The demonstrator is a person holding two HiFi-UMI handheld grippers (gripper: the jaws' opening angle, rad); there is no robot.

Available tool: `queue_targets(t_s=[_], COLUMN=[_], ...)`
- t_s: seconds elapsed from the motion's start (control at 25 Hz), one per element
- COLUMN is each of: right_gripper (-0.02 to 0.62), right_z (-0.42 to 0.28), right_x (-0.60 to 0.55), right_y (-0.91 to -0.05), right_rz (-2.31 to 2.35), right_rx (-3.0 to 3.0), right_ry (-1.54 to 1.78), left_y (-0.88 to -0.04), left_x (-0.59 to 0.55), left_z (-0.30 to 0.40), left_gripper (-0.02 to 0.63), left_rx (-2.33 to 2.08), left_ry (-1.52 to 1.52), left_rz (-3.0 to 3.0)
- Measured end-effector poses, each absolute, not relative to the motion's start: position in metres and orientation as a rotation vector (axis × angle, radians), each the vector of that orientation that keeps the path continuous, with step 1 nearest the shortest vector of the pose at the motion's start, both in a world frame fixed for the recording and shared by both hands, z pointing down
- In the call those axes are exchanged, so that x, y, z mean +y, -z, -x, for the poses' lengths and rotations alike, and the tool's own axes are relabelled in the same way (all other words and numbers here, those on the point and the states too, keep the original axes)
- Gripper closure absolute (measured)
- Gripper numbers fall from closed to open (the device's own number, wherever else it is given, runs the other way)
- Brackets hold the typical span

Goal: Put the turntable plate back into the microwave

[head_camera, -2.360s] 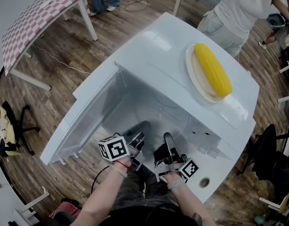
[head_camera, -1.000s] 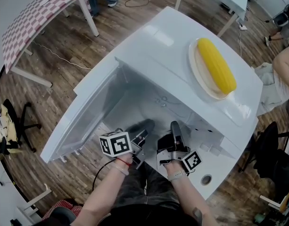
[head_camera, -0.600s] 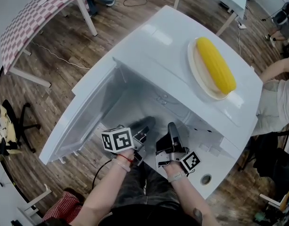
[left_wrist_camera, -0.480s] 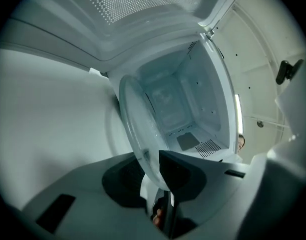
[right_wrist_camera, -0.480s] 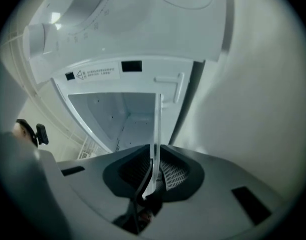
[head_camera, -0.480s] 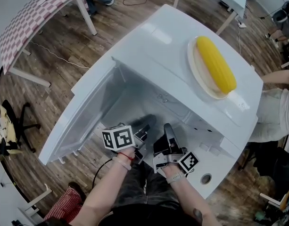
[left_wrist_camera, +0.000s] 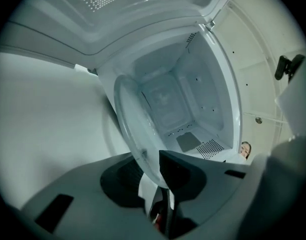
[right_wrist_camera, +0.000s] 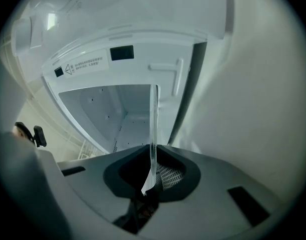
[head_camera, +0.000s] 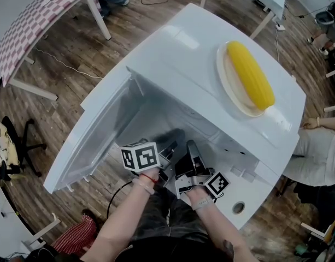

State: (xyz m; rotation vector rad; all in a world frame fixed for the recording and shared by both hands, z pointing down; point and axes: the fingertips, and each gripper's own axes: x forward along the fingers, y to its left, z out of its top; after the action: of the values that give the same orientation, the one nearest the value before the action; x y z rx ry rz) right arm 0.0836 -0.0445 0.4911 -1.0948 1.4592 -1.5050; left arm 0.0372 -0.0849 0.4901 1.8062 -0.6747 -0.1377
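The white microwave [head_camera: 172, 53] stands with its door [head_camera: 90, 141] swung open to the left. The clear glass turntable plate [left_wrist_camera: 135, 124] is held on edge at the mouth of the cavity [left_wrist_camera: 180, 101]. My left gripper [left_wrist_camera: 160, 176] is shut on its near rim. In the right gripper view the plate [right_wrist_camera: 153, 129] shows edge-on as a thin vertical line, with my right gripper [right_wrist_camera: 152, 166] shut on it. In the head view the left gripper [head_camera: 166, 146] and right gripper [head_camera: 191, 150] sit side by side just inside the opening; the glass itself is hard to make out there.
A cream plate with a yellow corn cob [head_camera: 249, 75] rests on the microwave's top. A round knob [head_camera: 237, 207] is on the front panel at the right. A checkered table [head_camera: 36, 21] stands far left, an office chair [head_camera: 14, 141] at the left edge, a person [head_camera: 315, 146] at the right.
Both grippers have edged a little deeper into the microwave mouth with the plate. The person at the right has moved from behind the microwave to the right edge.
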Motion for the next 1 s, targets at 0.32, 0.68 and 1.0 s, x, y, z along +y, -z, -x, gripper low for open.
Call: queue_targets(t_s=[0.32, 0.68, 1.0], right_gripper=[0.545, 0.545, 0.543], right_z=[-0.092, -0.106, -0.107], right_x=[-0.053, -0.066, -0.067], right_y=[-0.493, -0.491, -0.488], right_rz=[1.142, 1.181, 1.201], right_rx=[1.426, 1.375, 1.399], right_ry=[1.487, 1.462, 1.443], left_y=[-0.49, -0.487, -0.487], left_x=[-0.08, -0.071, -0.074], left_z=[-0.038, -0.031, -0.031], left_gripper=[0.514, 0.514, 0.537], left_rx=[-0.651, -0.661, -0.666], left_ry=[0.128, 0.113, 0.123], left_rz=[-1.806, -1.841, -1.837])
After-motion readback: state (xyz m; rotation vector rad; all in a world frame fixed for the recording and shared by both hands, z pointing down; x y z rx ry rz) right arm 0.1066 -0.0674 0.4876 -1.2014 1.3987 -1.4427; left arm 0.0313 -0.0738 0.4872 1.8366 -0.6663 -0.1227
